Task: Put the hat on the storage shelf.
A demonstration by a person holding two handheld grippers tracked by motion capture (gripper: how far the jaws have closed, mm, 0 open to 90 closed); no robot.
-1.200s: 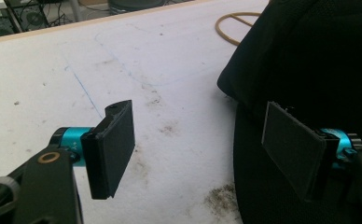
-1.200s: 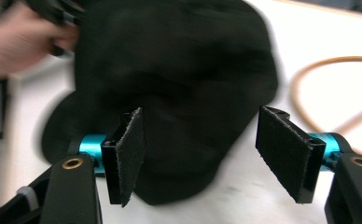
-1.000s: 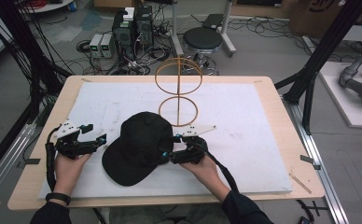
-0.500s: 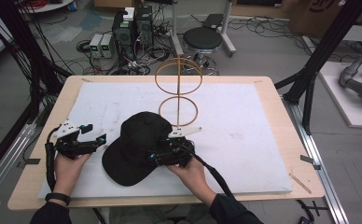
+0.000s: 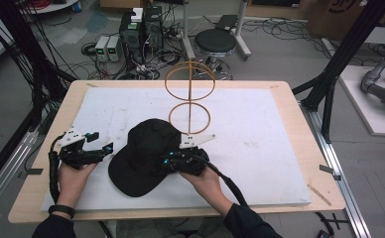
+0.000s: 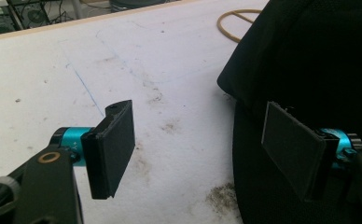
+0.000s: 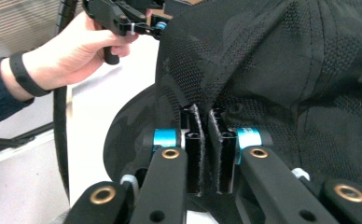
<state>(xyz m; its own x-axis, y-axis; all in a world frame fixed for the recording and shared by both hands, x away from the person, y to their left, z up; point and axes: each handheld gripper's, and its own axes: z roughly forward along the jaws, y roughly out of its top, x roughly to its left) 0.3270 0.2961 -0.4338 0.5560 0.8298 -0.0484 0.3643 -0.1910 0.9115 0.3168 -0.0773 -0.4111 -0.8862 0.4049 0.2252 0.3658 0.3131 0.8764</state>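
Observation:
A black mesh cap [image 5: 143, 151] lies on the white mat [image 5: 260, 129], brim toward the near edge. My right gripper [image 5: 169, 161] presses into the cap's right side. In the right gripper view its jaws stand almost together, shut on a pinched fold of the cap [image 7: 263, 60] at the right gripper's tips [image 7: 206, 116]. My left gripper [image 5: 102, 148] sits just left of the cap, open. In the left gripper view the left gripper [image 6: 202, 149] has one pad over bare mat and the other pad [image 6: 293, 147] in front of the cap's edge [image 6: 309, 60], with nothing between them.
A wooden wire stand with two rings [image 5: 189, 99] rises on the mat just behind the cap. The mat covers a wooden table [image 5: 304, 134]. A stool [image 5: 215, 42], electronics and cables lie on the floor beyond the far edge.
My right gripper has moved left from beside the cap into its side and now pinches the fabric. The left gripper has stayed put, open.

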